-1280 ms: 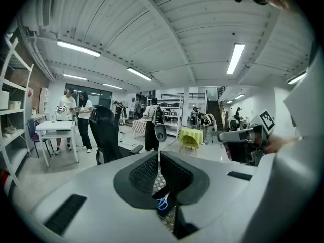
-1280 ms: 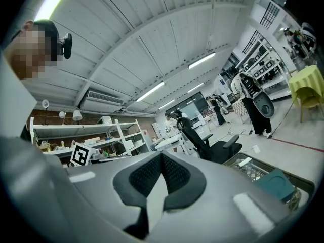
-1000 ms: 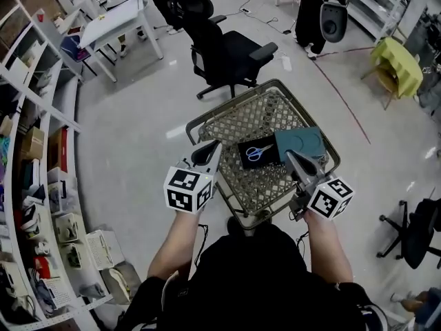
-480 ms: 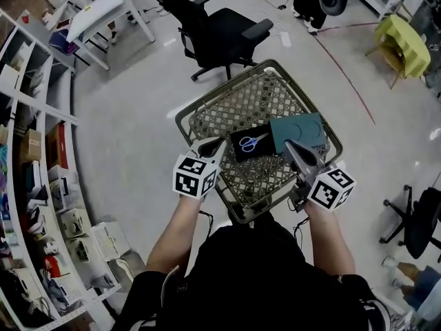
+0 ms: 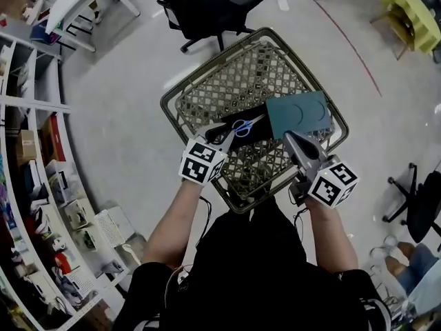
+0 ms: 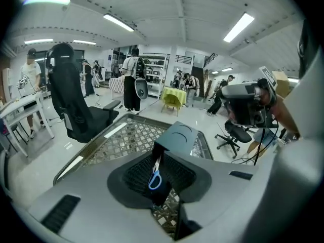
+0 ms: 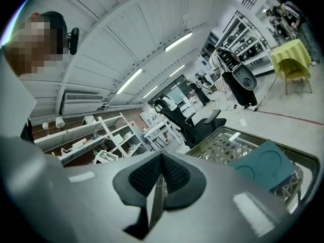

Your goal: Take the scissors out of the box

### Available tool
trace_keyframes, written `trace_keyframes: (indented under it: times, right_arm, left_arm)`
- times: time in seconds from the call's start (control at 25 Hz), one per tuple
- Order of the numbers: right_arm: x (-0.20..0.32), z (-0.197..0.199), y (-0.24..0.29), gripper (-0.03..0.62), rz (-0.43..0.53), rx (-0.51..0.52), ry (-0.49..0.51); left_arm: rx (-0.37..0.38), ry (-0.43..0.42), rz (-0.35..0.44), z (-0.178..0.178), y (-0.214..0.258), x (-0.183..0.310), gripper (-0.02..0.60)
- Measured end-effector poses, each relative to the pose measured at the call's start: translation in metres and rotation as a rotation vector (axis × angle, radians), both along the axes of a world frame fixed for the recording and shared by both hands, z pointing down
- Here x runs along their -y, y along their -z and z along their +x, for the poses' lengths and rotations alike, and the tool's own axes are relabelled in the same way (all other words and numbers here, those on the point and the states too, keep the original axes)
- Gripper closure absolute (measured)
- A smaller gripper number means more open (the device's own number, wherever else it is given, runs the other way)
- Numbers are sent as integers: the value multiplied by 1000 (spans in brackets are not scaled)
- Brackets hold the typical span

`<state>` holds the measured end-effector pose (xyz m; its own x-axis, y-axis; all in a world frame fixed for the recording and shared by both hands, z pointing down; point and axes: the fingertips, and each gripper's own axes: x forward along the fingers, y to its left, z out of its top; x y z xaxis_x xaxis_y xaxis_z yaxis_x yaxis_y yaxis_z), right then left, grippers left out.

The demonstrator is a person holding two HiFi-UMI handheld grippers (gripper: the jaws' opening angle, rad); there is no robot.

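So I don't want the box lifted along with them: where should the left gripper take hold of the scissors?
Probably the blue handle loops of the scissors, from above on the left gripper's side. They lie flat in the open black box, loops nearest it, blades pointing away toward the teal lid.

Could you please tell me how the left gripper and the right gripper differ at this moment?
The left gripper's jaws stand apart; the right gripper's are closed together. The left gripper is at the end of the black box holding the blue-handled scissors, which show between its jaws; the right gripper has nothing between its jaws and hangs beside the teal lid. Both are over the wire basket.
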<state>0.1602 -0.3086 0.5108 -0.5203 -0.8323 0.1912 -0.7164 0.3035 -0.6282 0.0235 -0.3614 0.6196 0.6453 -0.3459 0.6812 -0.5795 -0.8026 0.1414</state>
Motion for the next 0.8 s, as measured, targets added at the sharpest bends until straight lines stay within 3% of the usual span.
trace_keyframes:
  times: [0.28, 0.8]
  right_arm:
    - [5, 2, -23, 585, -71, 17, 18]
    - [6, 18, -59, 585, -147, 33, 3]
  left_arm:
    - [105, -68, -73, 9, -55, 4, 485]
    - [343, -261, -141, 19, -142, -2, 477]
